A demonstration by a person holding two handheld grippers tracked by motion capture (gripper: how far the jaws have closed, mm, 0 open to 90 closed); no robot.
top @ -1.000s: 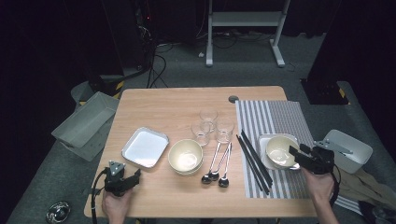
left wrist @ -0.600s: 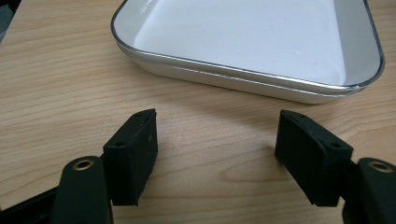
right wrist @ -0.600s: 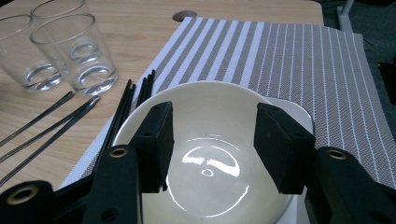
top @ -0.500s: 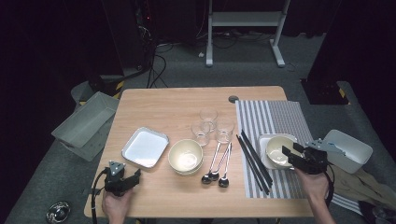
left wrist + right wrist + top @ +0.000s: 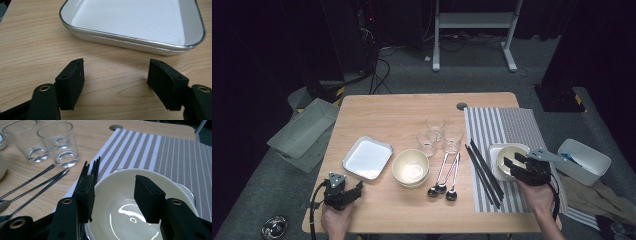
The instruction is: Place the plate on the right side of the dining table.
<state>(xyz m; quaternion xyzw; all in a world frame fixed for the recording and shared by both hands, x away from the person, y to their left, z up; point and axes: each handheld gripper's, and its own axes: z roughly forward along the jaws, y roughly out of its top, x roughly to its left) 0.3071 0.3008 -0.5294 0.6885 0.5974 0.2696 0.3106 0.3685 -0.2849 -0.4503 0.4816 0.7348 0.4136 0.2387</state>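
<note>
Two hands come in from the desk's near edge, at about 7 and 5 o'clock. The left gripper [image 5: 343,192] rests low on the wood, aimed toward 1 o'clock at the white tray [image 5: 132,22] just ahead; its jaws stand wide apart with bare desk [image 5: 32,45] between them. The right gripper [image 5: 113,195] tilts down over the cream bowl [image 5: 125,210] on the striped mat [image 5: 160,152] at 4 o'clock. Compared with a second ago, it has shifted toward 9 o'clock over the bowl, while the left hand has stayed put. Its jaws have just been closing, are about half open, and straddle the bowl's near rim without pressing it. Black chopsticks [image 5: 85,171] lie just beside its left jaw.
</note>
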